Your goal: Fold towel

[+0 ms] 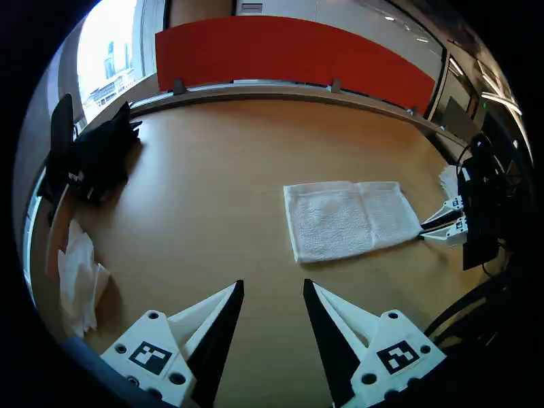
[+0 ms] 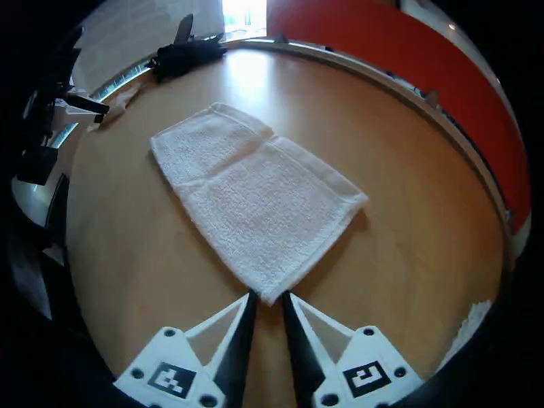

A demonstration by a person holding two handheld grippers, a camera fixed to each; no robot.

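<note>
- My left hand-held gripper [image 1: 272,284] stood open, its two fingers well apart at the bottom of the left gripper view, over bare wooden counter [image 1: 224,170].
- The white towel [image 1: 350,219] lay flat on the counter right of centre in that view, apart from my left fingers, with a line running across its middle.
- My right hand-held gripper [image 2: 268,297] had its fingers drawn close together, with the near corner of the towel between the tips at the bottom of the right gripper view; I could not tell whether both fingers pressed on it.
- A black bag [image 1: 102,160] sat at the upper left of the left gripper view, and a crumpled white cloth [image 1: 78,275] at the lower left.
- A red panel [image 1: 292,58] ran along the counter's far edge.
</note>
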